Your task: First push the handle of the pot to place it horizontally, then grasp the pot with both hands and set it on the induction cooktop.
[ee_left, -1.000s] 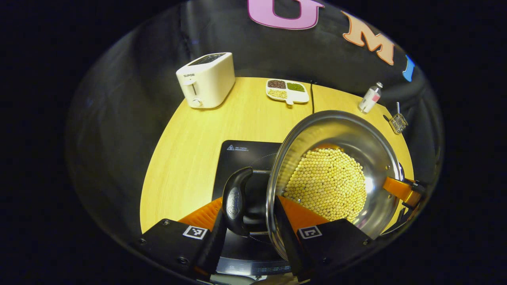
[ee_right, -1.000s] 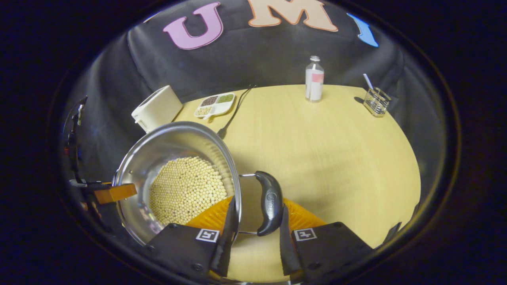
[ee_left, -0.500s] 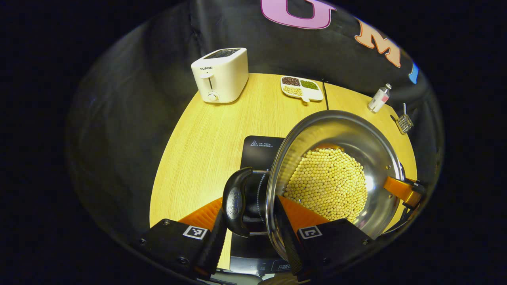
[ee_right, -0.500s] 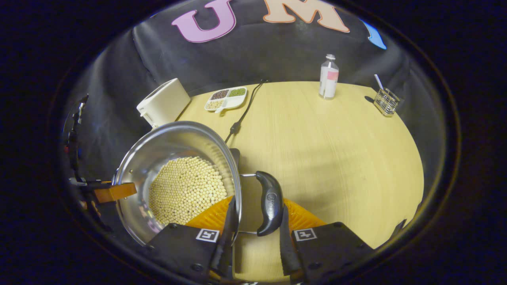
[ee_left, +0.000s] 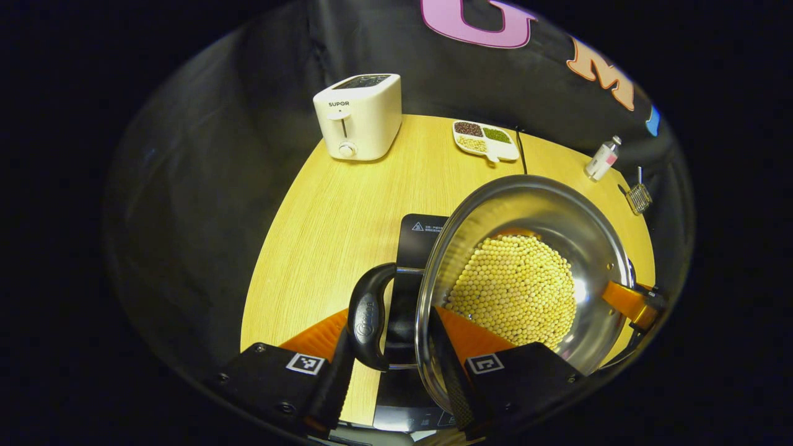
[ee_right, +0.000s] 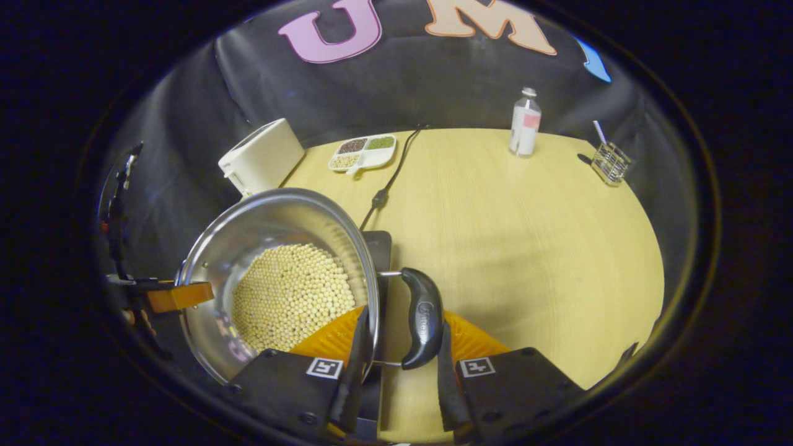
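Note:
A steel pot (ee_left: 533, 204) holding yellow beans (ee_left: 517, 288) hangs between both grippers, partly over the black induction cooktop (ee_left: 421, 232). My left gripper (ee_left: 390, 350) is shut on the pot's black side handle (ee_left: 365, 316), one finger outside the handle and one inside the rim. In the right gripper view the same pot (ee_right: 266, 217) is on the left, and my right gripper (ee_right: 399, 368) is shut on the opposite black handle (ee_right: 422, 316). A corner of the cooktop (ee_right: 378, 243) peeks out beside the pot. Each view shows the other gripper (ee_left: 635, 303) (ee_right: 170, 297) across the pot.
On the wooden table (ee_right: 526, 248) a white toaster (ee_left: 362, 114) stands at the back left with a divided dish of beans (ee_left: 485, 139) beside it. The cooktop's cable (ee_right: 390, 179) runs to the back. A bottle (ee_right: 525, 121) and a wire basket (ee_right: 610, 162) stand at the far right.
Both grippers have carried the pot sideways across the table. The toaster and dish drift right in both views. The cooktop has come into the right gripper view beside the pot.

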A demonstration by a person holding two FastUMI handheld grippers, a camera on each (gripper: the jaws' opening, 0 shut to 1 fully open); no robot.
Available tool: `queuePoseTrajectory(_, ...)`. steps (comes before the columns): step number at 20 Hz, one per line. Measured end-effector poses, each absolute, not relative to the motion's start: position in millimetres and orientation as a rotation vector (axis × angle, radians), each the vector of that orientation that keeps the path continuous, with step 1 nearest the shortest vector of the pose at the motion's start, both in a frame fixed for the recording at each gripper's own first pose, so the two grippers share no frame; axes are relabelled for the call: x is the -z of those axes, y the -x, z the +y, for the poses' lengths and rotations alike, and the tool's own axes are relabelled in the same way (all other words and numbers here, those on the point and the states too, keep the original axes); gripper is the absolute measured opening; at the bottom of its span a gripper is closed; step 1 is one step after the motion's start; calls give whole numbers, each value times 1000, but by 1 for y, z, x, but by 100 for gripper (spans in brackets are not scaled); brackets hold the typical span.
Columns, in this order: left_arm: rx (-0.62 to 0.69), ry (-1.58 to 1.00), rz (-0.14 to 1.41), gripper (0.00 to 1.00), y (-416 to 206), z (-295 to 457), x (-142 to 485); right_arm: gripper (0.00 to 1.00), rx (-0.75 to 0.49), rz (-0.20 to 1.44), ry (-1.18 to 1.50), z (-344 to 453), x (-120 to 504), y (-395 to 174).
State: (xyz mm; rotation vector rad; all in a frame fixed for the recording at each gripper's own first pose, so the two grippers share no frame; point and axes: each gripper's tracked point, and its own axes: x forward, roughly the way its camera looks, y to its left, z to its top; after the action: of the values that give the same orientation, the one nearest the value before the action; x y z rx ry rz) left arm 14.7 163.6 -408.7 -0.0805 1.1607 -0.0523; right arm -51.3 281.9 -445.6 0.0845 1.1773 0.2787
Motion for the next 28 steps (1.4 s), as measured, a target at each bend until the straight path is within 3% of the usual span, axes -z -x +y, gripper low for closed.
queuePoseTrajectory(15, 55, 128, 1167, 70, -14, 167, 422, 48, -245, 1166, -62, 292, 439, 58)
queuePoseTrajectory(16, 57, 128, 1167, 70, -15, 168, 422, 54, -243, 1165, -64, 291, 439, 58)
queuePoseTrajectory(19, 60, 126, 1167, 70, -13, 168, 422, 48, -237, 1165, -67, 289, 437, 58)
queuePoseTrajectory(20, 60, 125, 1167, 70, -14, 167, 421, 54, -238, 1166, -69, 288, 438, 58)
queuePoseTrajectory(22, 61, 120, 1170, 71, -14, 167, 423, 52, -239, 1167, -70, 287, 439, 59)
queuePoseTrajectory(25, 44, 123, 1157, 74, -15, 169, 421, 60, -243, 1154, -51, 287, 438, 59)
queuePoseTrajectory(28, 42, 85, 1105, 80, -25, 171, 412, 61, -257, 1136, -11, 294, 432, 61)
